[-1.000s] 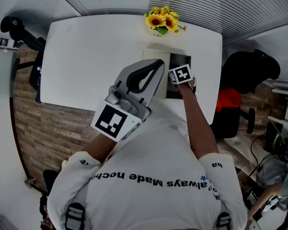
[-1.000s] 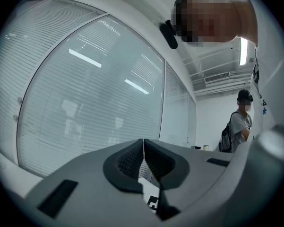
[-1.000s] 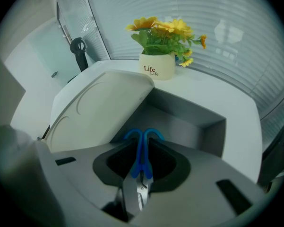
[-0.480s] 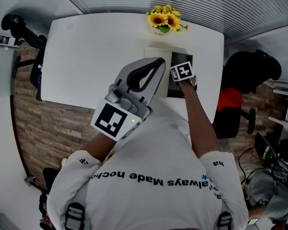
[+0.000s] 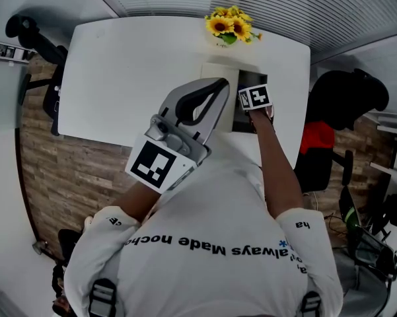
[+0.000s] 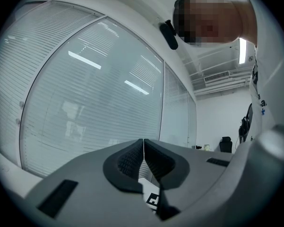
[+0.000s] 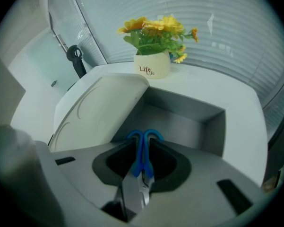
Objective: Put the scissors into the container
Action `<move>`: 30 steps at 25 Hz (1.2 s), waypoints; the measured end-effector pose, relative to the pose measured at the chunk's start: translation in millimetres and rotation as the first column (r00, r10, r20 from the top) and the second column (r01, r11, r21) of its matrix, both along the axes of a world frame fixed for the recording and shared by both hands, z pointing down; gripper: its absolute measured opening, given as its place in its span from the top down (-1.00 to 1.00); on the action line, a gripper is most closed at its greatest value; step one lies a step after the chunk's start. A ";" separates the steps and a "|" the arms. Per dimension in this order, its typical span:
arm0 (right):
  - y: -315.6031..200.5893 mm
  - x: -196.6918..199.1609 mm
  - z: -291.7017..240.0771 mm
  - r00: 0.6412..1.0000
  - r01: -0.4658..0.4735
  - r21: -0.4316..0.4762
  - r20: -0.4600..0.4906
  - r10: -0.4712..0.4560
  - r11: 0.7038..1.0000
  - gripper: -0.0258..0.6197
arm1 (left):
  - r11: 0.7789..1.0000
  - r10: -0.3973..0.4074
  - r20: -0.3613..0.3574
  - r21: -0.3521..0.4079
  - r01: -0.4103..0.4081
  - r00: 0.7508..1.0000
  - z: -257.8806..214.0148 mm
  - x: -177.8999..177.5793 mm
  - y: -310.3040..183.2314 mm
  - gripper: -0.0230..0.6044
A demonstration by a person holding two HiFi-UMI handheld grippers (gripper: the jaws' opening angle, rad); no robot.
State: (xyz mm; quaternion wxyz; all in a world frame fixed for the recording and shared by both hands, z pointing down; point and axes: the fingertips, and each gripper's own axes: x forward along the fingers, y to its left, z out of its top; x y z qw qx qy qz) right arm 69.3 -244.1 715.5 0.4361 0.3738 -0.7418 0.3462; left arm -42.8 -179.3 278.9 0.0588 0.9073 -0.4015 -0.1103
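Note:
My right gripper is shut on the blue-handled scissors, handles pointing forward, steel blades back toward the camera. It hangs just over the near edge of the open grey container, whose pale lid lies open to the left. In the head view the right gripper's marker cube sits over the container; the scissors are hidden there. My left gripper is shut with nothing in it and raised toward the window, seen in the head view as a grey body near my chest.
A white pot of yellow sunflowers stands just beyond the container on the white table. A black chair is at the table's right, another chair at its left. Window blinds run behind.
The right gripper with the scissors has shifted slightly forward over the container. The left gripper stays where it was.

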 end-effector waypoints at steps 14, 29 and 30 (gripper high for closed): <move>-0.1 22.3 -66.4 0.997 -0.041 0.190 0.078 0.027 0.981 0.70 | 1.000 0.007 0.006 -0.004 -0.007 1.000 2.1 7.9 12.1 0.86; 20.2 32.4 -152.7 0.982 -0.066 0.423 0.190 -0.017 0.904 0.81 | 1.000 0.023 0.006 -0.015 -0.023 1.000 3.5 20.3 21.2 0.86; 21.7 32.4 -159.3 0.981 -0.069 0.437 0.195 -0.019 0.897 0.81 | 1.000 0.028 0.007 -0.015 -0.028 1.000 3.4 21.6 22.1 0.86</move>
